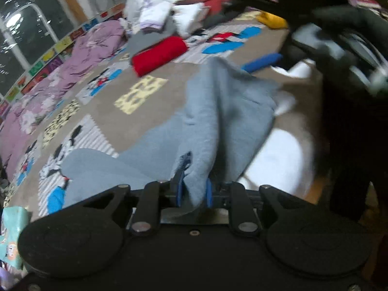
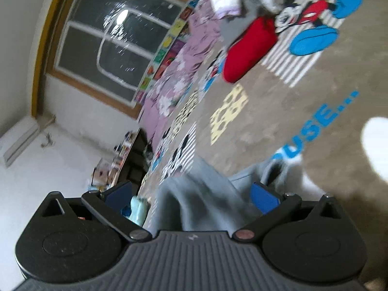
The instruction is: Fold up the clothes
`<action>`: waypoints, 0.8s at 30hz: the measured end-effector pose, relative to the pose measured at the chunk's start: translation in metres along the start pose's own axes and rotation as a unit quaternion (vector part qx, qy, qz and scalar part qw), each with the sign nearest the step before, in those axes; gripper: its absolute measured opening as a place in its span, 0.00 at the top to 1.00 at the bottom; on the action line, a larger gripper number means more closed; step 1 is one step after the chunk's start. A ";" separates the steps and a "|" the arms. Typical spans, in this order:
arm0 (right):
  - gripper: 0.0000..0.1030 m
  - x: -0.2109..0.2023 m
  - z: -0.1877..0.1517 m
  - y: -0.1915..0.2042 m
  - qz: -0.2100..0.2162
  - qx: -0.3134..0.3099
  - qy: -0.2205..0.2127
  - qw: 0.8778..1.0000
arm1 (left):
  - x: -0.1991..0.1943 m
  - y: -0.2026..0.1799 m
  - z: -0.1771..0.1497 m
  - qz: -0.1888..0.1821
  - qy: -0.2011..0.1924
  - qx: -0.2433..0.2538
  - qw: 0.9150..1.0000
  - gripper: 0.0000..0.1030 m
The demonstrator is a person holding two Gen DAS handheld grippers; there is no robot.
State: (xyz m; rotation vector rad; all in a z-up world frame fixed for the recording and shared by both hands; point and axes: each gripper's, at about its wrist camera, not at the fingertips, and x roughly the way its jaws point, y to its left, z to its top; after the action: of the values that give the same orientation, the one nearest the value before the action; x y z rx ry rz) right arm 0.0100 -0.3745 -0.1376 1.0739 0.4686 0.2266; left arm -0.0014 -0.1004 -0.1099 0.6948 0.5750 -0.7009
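A grey-blue garment (image 1: 213,121) lies partly lifted over the cartoon-print bed cover (image 1: 145,92). My left gripper (image 1: 194,191) is shut on a fold of this garment, which rises between its blue pads. My right gripper (image 2: 191,194) is open, its blue pads wide apart, with the same grey garment (image 2: 201,198) bunched loosely between them. The right gripper also shows in the left wrist view (image 1: 334,24), dark and blurred at the upper right above the garment's far end. White fabric (image 1: 278,160) lies under the garment.
A folded red garment (image 1: 160,55) lies further back, also in the right wrist view (image 2: 247,48). A pile of white, pink and grey clothes (image 1: 179,4) sits at the far end. A purple floral quilt (image 1: 60,77) runs along the left beside the window.
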 end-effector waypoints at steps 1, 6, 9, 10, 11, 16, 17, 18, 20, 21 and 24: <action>0.00 -0.001 0.001 -0.005 -0.005 0.009 -0.003 1.000 | 0.001 -0.003 -0.003 -0.002 0.002 -0.002 1.000 0.84; 0.00 -0.003 0.003 -0.026 -0.051 0.036 -0.008 0.998 | 0.000 -0.004 -0.011 -0.020 0.000 -0.032 0.999 0.62; 0.00 -0.003 0.004 -0.032 -0.071 0.029 -0.007 0.997 | -0.010 0.003 -0.008 -0.045 -0.017 -0.061 0.997 0.41; 0.00 -0.003 0.005 -0.035 -0.078 0.028 -0.005 0.997 | -0.014 0.010 -0.007 -0.052 -0.024 -0.079 0.995 0.41; 0.00 -0.003 0.005 -0.038 -0.084 0.028 -0.001 0.996 | -0.019 0.018 -0.006 -0.057 -0.031 -0.097 0.993 0.40; 0.04 0.005 0.006 -0.051 -0.091 0.024 0.032 0.995 | -0.033 0.082 -0.004 -0.066 -0.075 -0.234 0.967 0.34; 0.05 0.008 0.006 -0.051 -0.091 0.014 0.037 0.995 | -0.033 0.095 -0.005 -0.056 -0.081 -0.258 0.961 0.34; 0.07 0.010 0.007 -0.050 -0.092 0.003 0.040 0.995 | -0.032 0.107 -0.006 -0.044 -0.082 -0.279 0.956 0.34; 0.10 0.014 0.009 -0.049 -0.094 -0.015 0.044 0.994 | -0.022 0.134 -0.012 -0.026 -0.075 -0.325 0.943 0.34; 0.11 0.016 0.010 -0.049 -0.094 -0.021 0.047 0.994 | -0.015 0.148 -0.017 -0.019 -0.069 -0.347 0.935 0.34; 0.13 0.024 0.010 -0.047 -0.091 -0.038 0.057 0.993 | 0.006 0.188 -0.029 0.002 -0.052 -0.414 0.909 0.34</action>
State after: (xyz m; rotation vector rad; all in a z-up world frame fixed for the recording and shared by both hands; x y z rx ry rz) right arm 0.0336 -0.3948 -0.1811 0.9407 0.6530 0.1439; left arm 0.1339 0.0247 -0.0627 -0.1366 0.7005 -0.4210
